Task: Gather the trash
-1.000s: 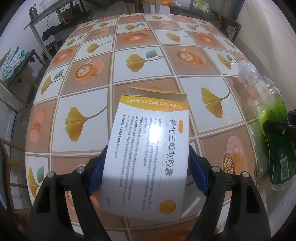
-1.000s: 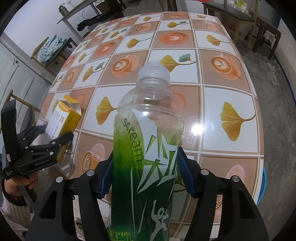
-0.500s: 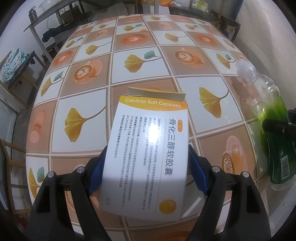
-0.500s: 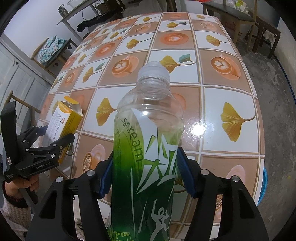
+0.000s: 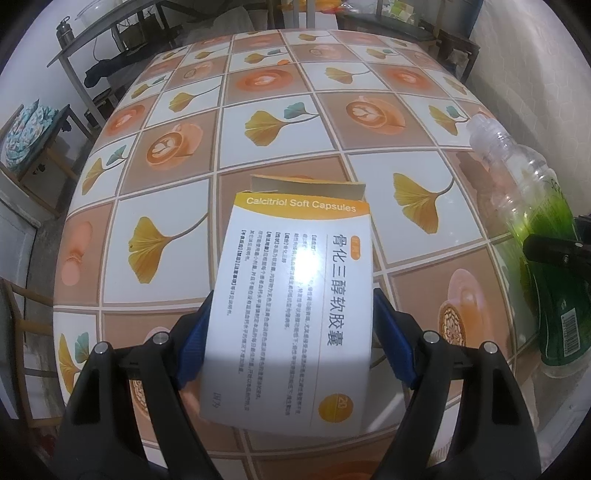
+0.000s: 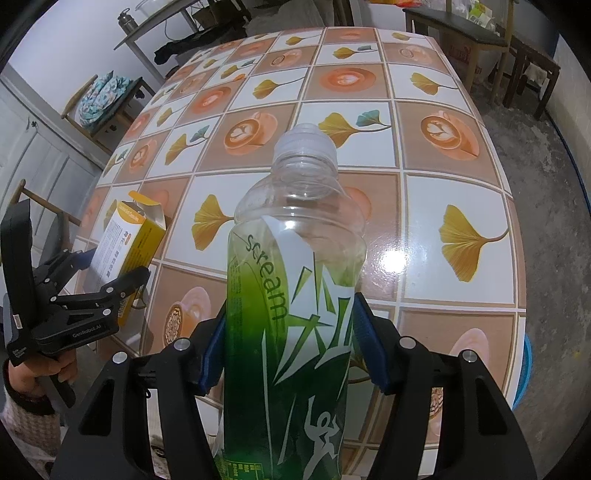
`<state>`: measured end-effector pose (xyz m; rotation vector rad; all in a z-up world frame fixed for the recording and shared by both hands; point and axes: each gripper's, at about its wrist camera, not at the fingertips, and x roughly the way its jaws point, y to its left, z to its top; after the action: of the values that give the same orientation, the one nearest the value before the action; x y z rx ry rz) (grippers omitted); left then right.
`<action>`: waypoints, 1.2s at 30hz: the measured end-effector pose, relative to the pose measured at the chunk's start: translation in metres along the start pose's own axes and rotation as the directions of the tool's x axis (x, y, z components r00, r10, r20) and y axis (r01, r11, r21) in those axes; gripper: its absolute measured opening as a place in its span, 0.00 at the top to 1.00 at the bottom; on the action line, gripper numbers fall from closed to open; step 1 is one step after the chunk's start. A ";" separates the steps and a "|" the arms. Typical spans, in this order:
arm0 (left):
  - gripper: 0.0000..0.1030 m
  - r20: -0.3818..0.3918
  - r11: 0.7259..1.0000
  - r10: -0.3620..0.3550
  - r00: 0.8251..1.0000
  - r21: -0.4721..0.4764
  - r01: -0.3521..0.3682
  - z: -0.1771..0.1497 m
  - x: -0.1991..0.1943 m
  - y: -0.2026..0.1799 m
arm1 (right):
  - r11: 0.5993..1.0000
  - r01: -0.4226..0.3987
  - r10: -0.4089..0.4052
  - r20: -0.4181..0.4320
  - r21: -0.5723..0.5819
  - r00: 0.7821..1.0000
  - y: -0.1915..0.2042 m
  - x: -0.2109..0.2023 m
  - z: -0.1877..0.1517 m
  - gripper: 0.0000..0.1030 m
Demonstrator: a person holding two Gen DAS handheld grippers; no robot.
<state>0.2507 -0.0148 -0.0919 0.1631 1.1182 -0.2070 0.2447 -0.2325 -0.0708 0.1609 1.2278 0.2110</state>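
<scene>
A white and yellow medicine box (image 5: 295, 295), its top flap open, stands tilted between the blue pads of my left gripper (image 5: 291, 321), which is shut on its two sides. An empty clear plastic bottle (image 6: 295, 288) with a green label and a clear cap sits in my right gripper (image 6: 291, 332), whose pads press on its label. In the right wrist view the box (image 6: 125, 240) and the left gripper (image 6: 107, 269) appear at the left, held by a person's hand (image 6: 33, 373). The left wrist view shows the bottle (image 5: 535, 221) at the right edge.
Both things are over the near end of a table (image 5: 258, 92) with a tiled leaf-and-coffee-cup cloth. A chair with a patterned cushion (image 5: 26, 136) stands left, a metal shelf (image 5: 92, 44) at the back left, dark benches (image 6: 461, 29) at the back right, a blue basin (image 6: 526, 369) below the right edge.
</scene>
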 end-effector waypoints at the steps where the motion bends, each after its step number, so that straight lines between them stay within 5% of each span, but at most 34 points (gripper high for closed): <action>1: 0.27 0.000 1.000 0.000 1.000 0.001 0.000 0.000 0.000 -0.001 | 1.000 0.000 0.000 0.000 0.000 1.000 0.000 0.000 0.000 0.42; 36: 0.31 0.064 0.996 0.069 0.996 0.043 -0.072 0.003 -0.024 -0.006 | 1.000 -0.017 0.017 0.007 0.001 1.000 0.005 0.000 -0.002 0.42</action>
<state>0.2415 -0.0191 -0.0688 0.2344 1.0448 -0.1729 0.2426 -0.2275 -0.0703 0.1733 1.2203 0.2246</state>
